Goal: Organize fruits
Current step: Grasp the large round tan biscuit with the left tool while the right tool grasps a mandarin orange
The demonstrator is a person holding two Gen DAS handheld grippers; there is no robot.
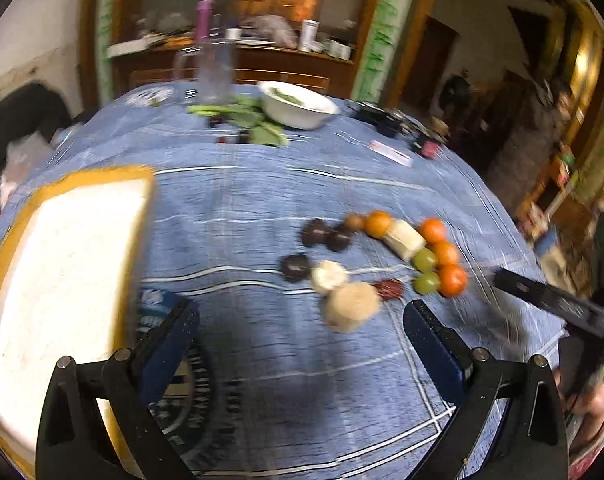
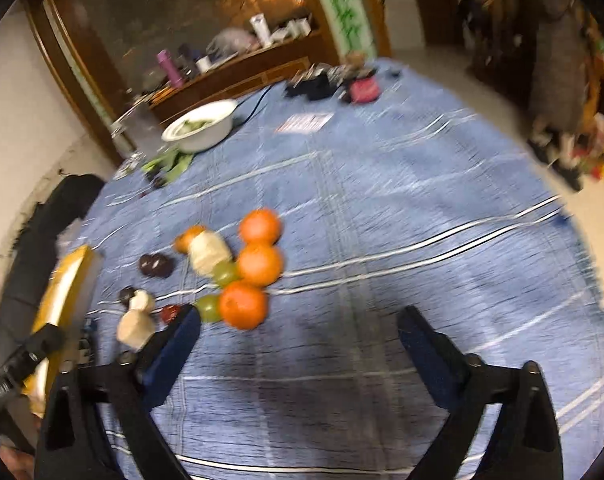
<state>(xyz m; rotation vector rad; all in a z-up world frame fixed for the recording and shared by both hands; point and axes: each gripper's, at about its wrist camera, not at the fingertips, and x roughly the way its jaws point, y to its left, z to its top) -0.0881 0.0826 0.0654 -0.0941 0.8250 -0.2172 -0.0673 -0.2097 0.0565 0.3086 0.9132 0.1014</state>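
left claw [image 1: 302, 322] spread, empty; fruits [image 1: 382, 260] ahead on blue cloth [image 1: 262, 200]; tray [image 1: 62, 280] left

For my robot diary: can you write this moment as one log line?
left gripper: open, empty | right gripper: open, empty | fruits: clustered on tablecloth | tray: left

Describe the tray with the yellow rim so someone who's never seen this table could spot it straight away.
On the blue striped tablecloth, look well left of the cluster of oranges and dark fruits. The tray lies there alone, large, flat and rectangular, white inside with a yellow rim, unlike the round white bowl farther back.
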